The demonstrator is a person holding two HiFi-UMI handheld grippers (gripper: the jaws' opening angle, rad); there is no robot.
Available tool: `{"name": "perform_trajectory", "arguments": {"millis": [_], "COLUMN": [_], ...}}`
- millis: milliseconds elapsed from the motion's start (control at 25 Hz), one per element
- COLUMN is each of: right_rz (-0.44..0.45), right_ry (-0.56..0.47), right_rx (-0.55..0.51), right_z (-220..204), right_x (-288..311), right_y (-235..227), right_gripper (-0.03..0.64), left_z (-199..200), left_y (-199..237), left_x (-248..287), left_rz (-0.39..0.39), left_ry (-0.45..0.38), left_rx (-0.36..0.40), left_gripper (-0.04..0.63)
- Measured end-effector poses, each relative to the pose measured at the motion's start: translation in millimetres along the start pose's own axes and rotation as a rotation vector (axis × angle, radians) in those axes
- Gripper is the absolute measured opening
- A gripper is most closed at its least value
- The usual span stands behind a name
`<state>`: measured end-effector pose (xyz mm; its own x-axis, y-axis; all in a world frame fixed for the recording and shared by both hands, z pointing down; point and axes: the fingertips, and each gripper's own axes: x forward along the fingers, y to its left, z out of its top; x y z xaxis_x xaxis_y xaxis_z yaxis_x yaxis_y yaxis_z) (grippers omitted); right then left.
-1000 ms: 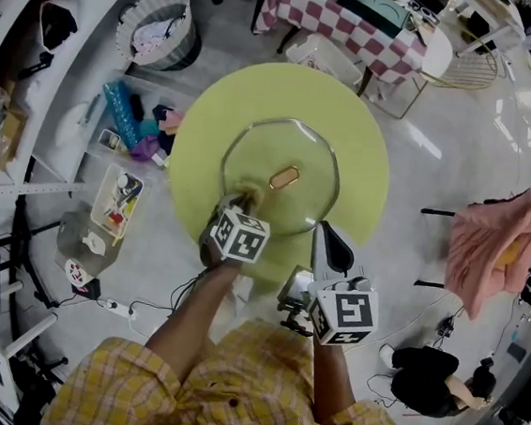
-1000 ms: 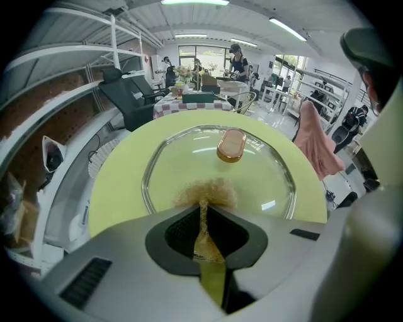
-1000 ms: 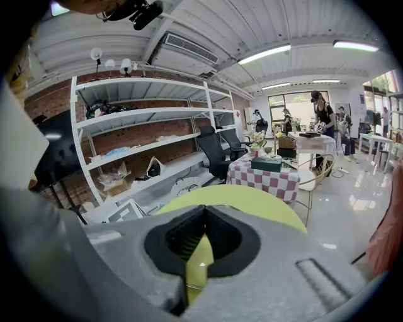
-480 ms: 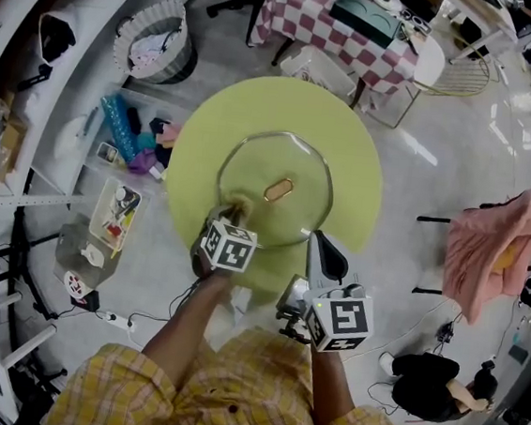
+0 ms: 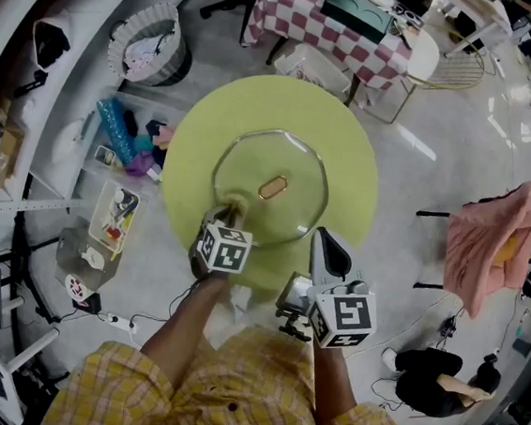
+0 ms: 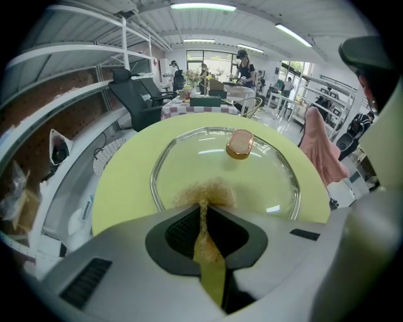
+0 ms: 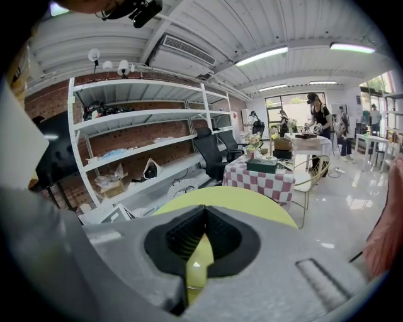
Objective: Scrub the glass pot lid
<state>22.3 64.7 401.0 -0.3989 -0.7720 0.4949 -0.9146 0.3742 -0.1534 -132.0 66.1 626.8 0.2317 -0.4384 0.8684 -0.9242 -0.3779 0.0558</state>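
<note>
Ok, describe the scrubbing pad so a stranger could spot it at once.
On the round yellow-green table lies the glass pot lid. At its rim nearest the person, pinched in the left gripper, is a golden-brown scrubbing pad; unlike the smooth oval knob at the lid's centre, it is frizzy and shapeless.

The head camera is looking steeply down from above the person, taking in the whole round table (image 5: 347,159) and the floor around it. The left gripper view's camera is sitting low and close, facing across the glass lid (image 6: 189,170). The right gripper view's camera is facing level over the table toward shelves (image 7: 145,119). All three are sharing the table.
</note>
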Motion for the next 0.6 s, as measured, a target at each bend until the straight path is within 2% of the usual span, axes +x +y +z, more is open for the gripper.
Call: {"name": "perform_trajectory", "arguments": {"millis": [600], "right_rz": [-0.014], "right_ry": [0.002], "right_rx": [0.020], "right_z": [-4.3], "right_x": [-2.8], "right_y": [-16.3], "right_gripper": [-0.003], "left_z": [0.5], "left_y": [-30.0], "left_x": [-1.9], "left_rz": [-0.033], "left_ry": [-0.016], "left_rx": [-0.015], "left_gripper": [0.035]}}
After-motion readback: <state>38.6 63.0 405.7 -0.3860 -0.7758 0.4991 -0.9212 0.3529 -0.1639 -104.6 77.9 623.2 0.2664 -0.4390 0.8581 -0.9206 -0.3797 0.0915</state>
